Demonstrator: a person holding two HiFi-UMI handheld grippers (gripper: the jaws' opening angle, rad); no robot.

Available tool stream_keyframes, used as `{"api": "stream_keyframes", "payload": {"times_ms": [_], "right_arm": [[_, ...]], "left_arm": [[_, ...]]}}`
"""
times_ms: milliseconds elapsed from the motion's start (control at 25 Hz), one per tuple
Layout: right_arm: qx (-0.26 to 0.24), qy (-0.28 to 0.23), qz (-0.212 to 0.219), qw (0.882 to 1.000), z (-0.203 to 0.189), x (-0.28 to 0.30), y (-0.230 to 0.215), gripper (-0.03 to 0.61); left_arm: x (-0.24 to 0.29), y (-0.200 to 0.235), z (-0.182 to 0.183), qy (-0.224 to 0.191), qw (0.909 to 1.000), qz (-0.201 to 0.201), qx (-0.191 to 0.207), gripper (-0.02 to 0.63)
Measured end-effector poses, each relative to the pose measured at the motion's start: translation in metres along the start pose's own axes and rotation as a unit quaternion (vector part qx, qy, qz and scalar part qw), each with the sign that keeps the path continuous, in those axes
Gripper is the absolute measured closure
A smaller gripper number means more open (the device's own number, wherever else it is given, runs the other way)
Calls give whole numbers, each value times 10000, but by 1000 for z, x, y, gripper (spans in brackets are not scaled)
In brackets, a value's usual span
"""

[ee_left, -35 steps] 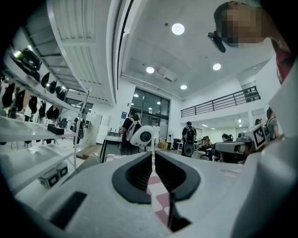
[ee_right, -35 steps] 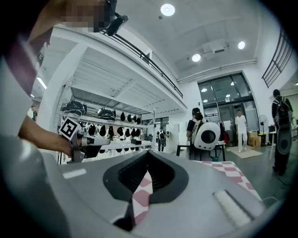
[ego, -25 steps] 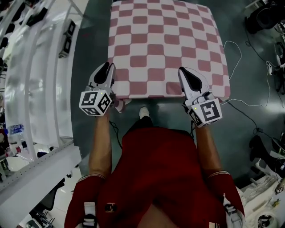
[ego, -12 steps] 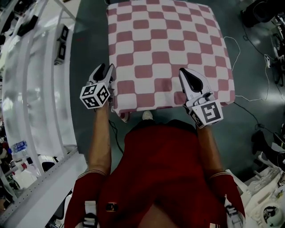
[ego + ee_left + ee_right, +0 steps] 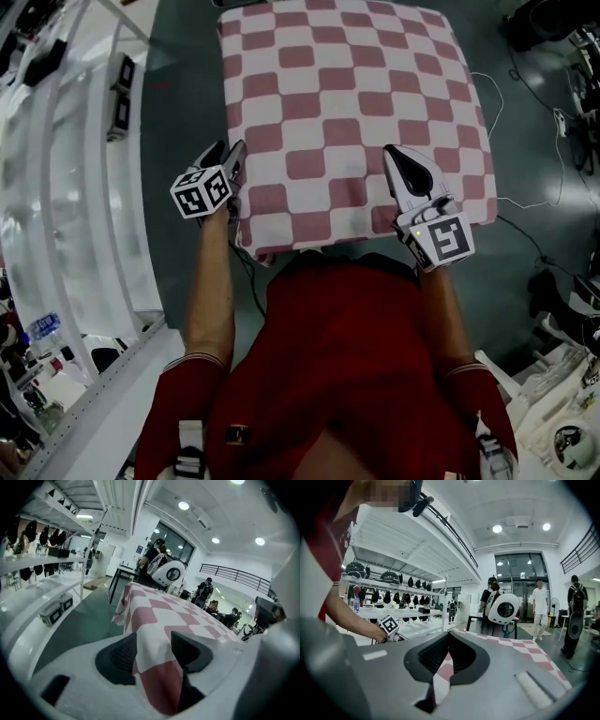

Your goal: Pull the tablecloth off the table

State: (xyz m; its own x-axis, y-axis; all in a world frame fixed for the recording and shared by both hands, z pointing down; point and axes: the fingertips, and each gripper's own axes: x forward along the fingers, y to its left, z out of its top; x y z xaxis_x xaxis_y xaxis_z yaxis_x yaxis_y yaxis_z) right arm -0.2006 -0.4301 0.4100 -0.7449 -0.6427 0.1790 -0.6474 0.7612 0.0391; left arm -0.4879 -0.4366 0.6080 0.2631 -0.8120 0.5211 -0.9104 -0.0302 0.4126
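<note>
The pink-and-white checked tablecloth (image 5: 347, 112) covers the table, and its near edge hangs close to the person's red shirt. My left gripper (image 5: 232, 159) sits at the cloth's near-left corner. Its jaws are opening and stand wide apart in the left gripper view (image 5: 154, 644). A fold of the cloth (image 5: 157, 677) still lies loosely between them, and the pads do not press on it. My right gripper (image 5: 403, 161) is at the near-right edge, shut on a pinch of the cloth (image 5: 440, 679) in the right gripper view (image 5: 449, 646).
White shelving (image 5: 66, 187) runs along the left, close beside the left arm. Thin cables (image 5: 525, 202) trail over the green floor on the right. Beyond the table's far end are a round white machine (image 5: 168, 573) and several people.
The cloth's near edge has slid toward the person. The left gripper's jaws have spread apart and let go of the corner. The right gripper has kept its grip.
</note>
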Motion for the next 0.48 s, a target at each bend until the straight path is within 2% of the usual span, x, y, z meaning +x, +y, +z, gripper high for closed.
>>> {"api": "stream_keyframes", "payload": {"times_ms": [200,280,360,480], "right_arm": [[23,77,-37,10000,-5,8,-7,563],[53,146,-39,9999,-10,8,-9,563],[86,156,-59,9998,-10,9,-12,563],[155,154,-114,9997,-12,10,-17,563]], "left_arm": [[13,2,-10,367,9977,-349,-458,379],[14,-1,-12,404,9970,-417,-506,408],[13,-3,-12,424,9979,-283,-388,416],[10,-5,-8,441,9989,144,61,425]]}}
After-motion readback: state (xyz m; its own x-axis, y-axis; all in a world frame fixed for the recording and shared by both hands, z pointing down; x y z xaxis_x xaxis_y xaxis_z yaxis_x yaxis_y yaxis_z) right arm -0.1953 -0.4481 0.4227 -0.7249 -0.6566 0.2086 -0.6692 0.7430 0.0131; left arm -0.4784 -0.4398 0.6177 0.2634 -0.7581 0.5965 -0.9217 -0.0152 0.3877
